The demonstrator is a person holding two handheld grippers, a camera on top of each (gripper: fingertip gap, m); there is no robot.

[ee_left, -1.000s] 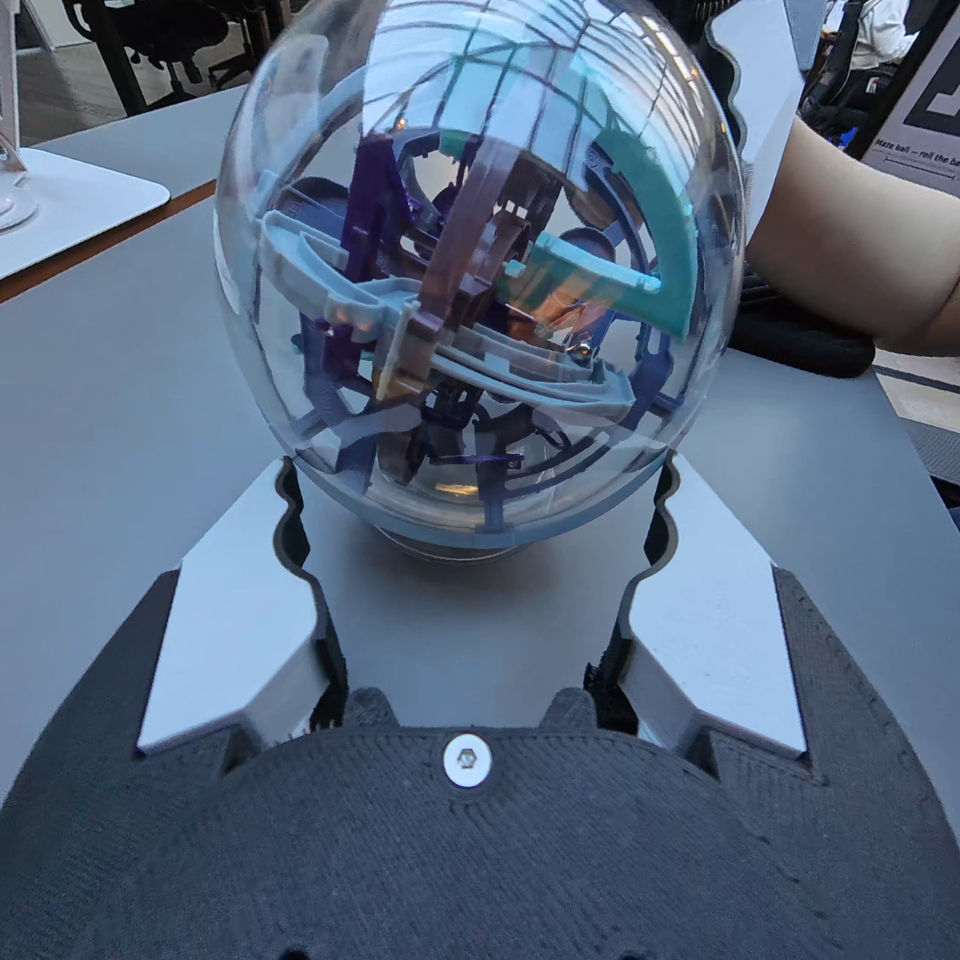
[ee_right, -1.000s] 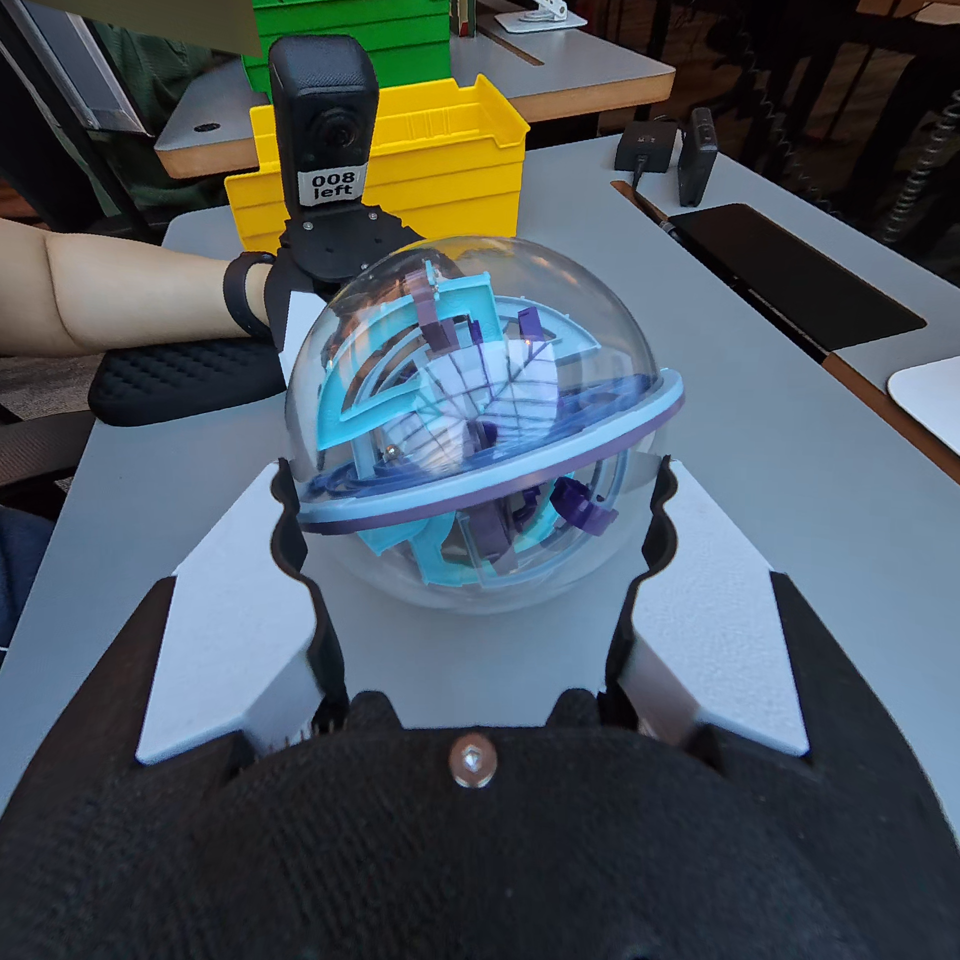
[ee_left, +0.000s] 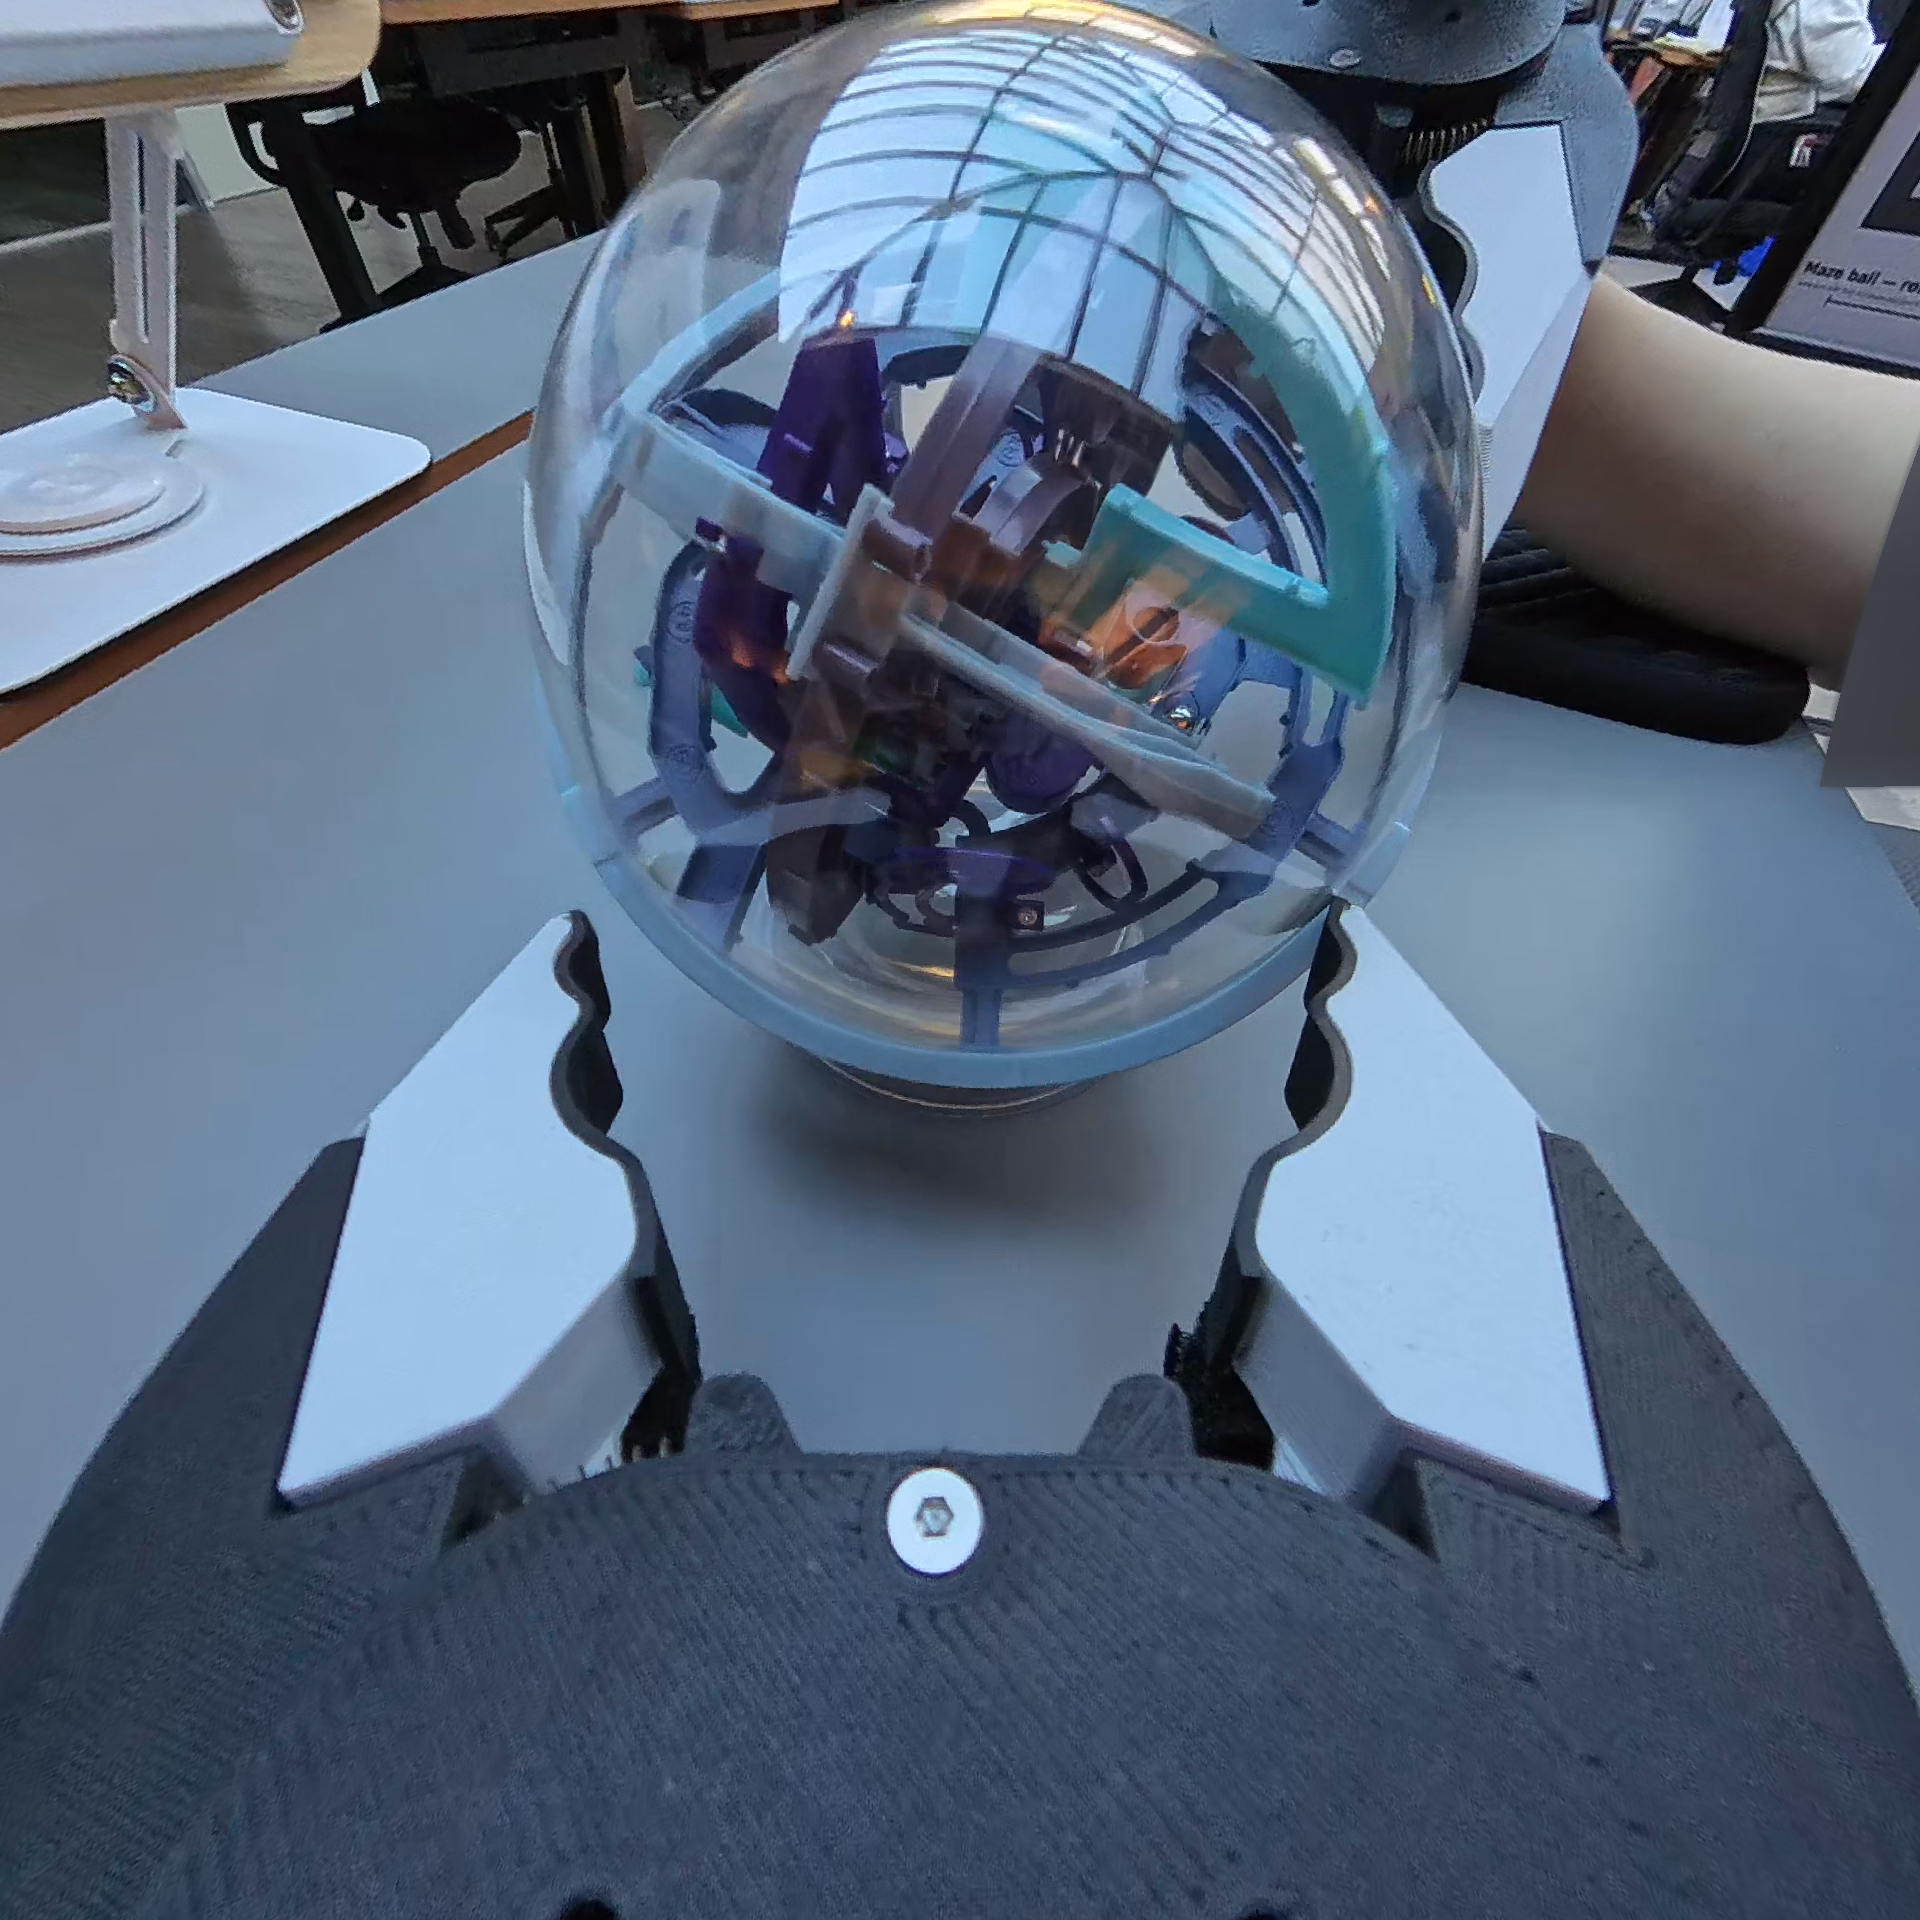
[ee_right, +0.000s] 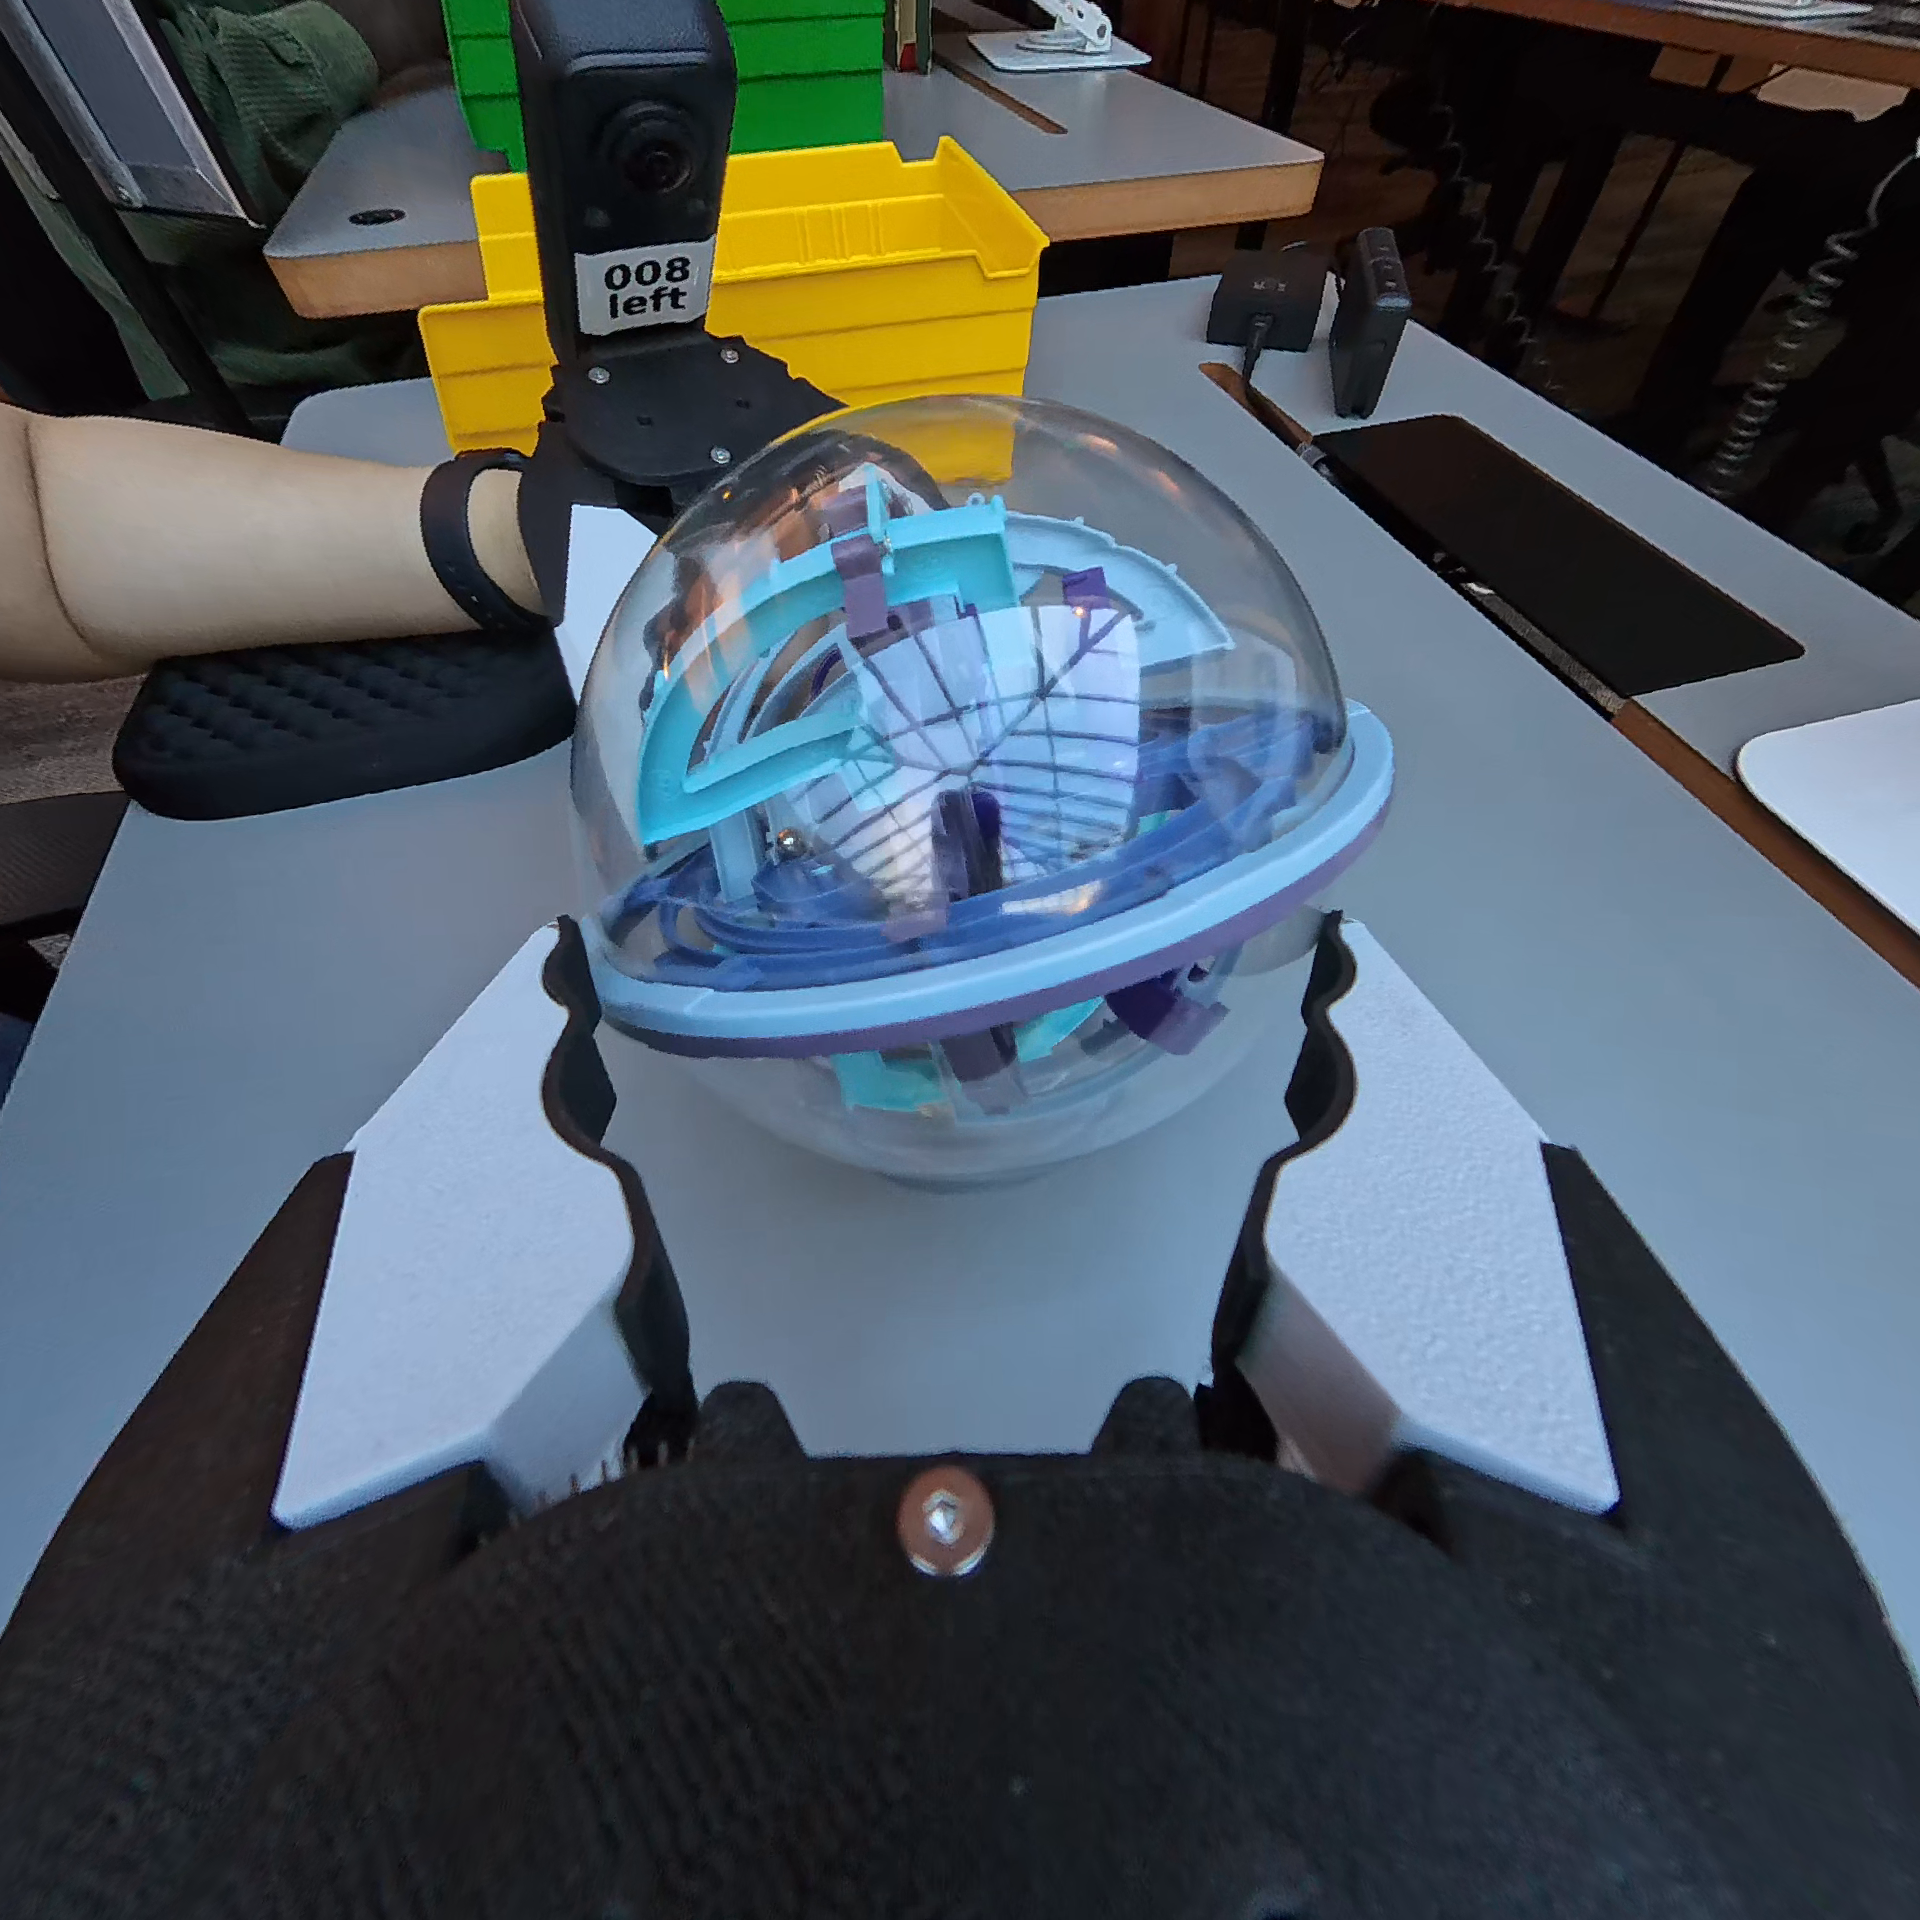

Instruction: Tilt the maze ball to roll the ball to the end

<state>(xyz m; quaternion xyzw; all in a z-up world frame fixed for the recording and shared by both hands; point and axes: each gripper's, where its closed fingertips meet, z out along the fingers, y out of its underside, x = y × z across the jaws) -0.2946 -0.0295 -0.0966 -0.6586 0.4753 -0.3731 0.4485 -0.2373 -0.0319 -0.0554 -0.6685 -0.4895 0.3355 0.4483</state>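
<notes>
Grey tabletop [ee_right: 1558,935] carried the maze ball [ee_right: 966,790], with yellow bins [ee_right: 862,281] and green bins [ee_right: 790,83] stacked behind it and a white stand base [ee_left: 187,520] off on the neighbouring desk. A sphere has no long axis, so I went by its pale blue equator band [ee_right: 997,977]: in my right wrist view it sloped, lower at the left and higher at the right, with the clear dome turned up and away from me. From my left wrist view that same band curved under the near side, so the ball sat tilted. Its underside appeared to rest on the table. A small steel ball [ee_right: 792,840] lay on a track beside the teal arc [ee_right: 686,758].

My left gripper [ee_left: 956,935] was spread wide, both fingertips just at the ball's lower flanks; whether they pressed it I couldn't tell. My right gripper [ee_right: 951,935] was equally wide, its tips at the band's two ends, contact again unclear
</notes>
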